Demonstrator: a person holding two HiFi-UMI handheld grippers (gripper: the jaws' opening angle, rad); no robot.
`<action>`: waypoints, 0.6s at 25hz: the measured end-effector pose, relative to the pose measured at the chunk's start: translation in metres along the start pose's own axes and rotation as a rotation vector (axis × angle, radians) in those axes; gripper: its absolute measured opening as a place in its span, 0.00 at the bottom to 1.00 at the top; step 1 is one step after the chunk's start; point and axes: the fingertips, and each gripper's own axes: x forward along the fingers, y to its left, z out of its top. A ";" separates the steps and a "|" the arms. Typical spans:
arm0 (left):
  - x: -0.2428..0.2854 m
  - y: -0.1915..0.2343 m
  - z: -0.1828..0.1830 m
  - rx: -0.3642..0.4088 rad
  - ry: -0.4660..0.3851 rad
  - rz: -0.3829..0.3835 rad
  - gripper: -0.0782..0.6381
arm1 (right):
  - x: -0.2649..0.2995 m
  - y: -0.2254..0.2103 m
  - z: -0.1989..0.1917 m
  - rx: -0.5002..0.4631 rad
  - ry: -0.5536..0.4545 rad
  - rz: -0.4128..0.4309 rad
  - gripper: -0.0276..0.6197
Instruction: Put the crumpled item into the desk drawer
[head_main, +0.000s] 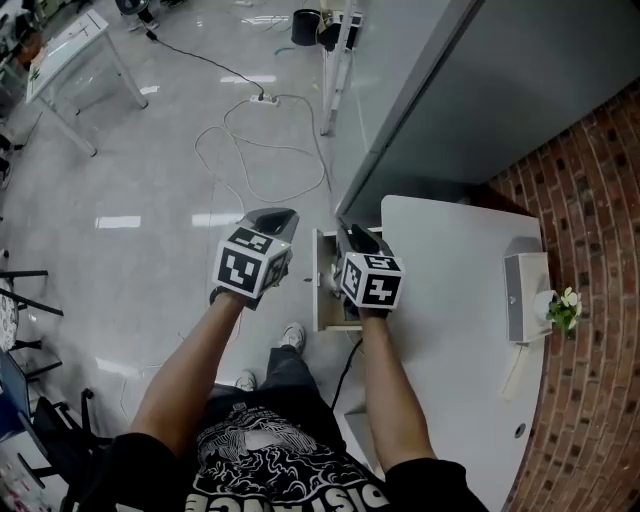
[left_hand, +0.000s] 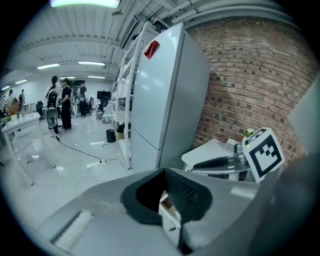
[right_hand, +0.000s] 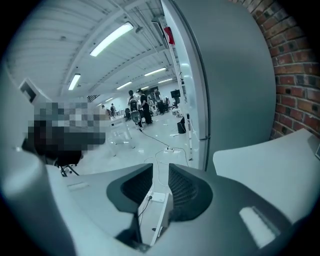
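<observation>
Pushing the drawer (head_main: 319, 300) shut from here could go wrong. Your right gripper (head_main: 357, 238) hangs over it at the desk's (head_main: 450, 300) left edge, jaws apart and empty, and could get caught or knock the front askew. Your left gripper (head_main: 277, 217), also parted and empty, hovers beyond that edge, over the floor. A pale lump (head_main: 328, 281) lies in the drawer, likely the crumpled item, though it is too small to be sure.

You wear black short-sleeved T-shirt (head_main: 270, 465) with white swirl print, bottom centre of frame. Dark trousers (head_main: 288, 372), white shoes (head_main: 292, 337) just above. Grey plastic left gripper (head_main: 272, 218), grey plastic right gripper (head_main: 356, 236): white cubes (head_main: 247, 265) with black square markers, black ribbed pads.
</observation>
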 end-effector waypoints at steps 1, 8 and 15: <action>-0.004 0.000 0.004 0.006 -0.004 0.004 0.11 | -0.003 0.003 0.008 -0.006 -0.009 0.006 0.20; -0.024 0.011 0.041 0.030 -0.083 0.043 0.11 | -0.015 0.023 0.062 -0.067 -0.088 0.049 0.20; -0.050 0.031 0.059 0.038 -0.113 0.066 0.11 | -0.022 0.044 0.100 -0.101 -0.147 0.064 0.19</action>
